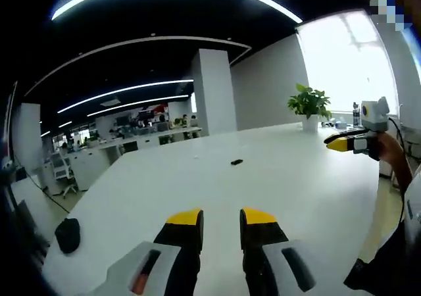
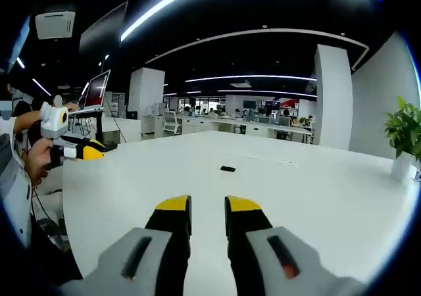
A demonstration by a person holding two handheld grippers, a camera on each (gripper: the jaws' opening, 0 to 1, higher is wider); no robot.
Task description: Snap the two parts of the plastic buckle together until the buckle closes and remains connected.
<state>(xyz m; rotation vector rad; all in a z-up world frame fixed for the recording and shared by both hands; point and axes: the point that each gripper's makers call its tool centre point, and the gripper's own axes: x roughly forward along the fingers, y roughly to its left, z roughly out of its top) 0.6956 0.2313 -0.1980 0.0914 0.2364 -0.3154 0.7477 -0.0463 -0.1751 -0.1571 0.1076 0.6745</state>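
Above the near edge of the white table [image 1: 296, 184], the left gripper [image 1: 221, 221] hovers level, its two yellow-tipped jaws parted by a narrow gap with nothing between them. Left gripper view: the right gripper [image 1: 348, 141] enters from the right, held off the table's far side in a hand [image 1: 388, 148], yellow tips pointing inward; whether its jaws are parted cannot be told from this angle.

Right gripper view: the right gripper [image 2: 207, 212] also hangs over the table [image 2: 316, 197], jaws slightly apart, empty. The left gripper [image 2: 89, 151] shows at the left edge, gripped by a hand [image 2: 36, 158], a sleeve partly cut off by the frame.

The buckle [image 1: 236, 162] lies out on the tabletop, well ahead of both grippers, a small dark item [image 2: 227, 169]. Too small to tell whether it is one piece or two, or whether it is joined.

A dark object [image 1: 67, 234] sits at the table's left corner, its shape unclear. A potted plant [image 1: 309, 104] stands at the far edge.
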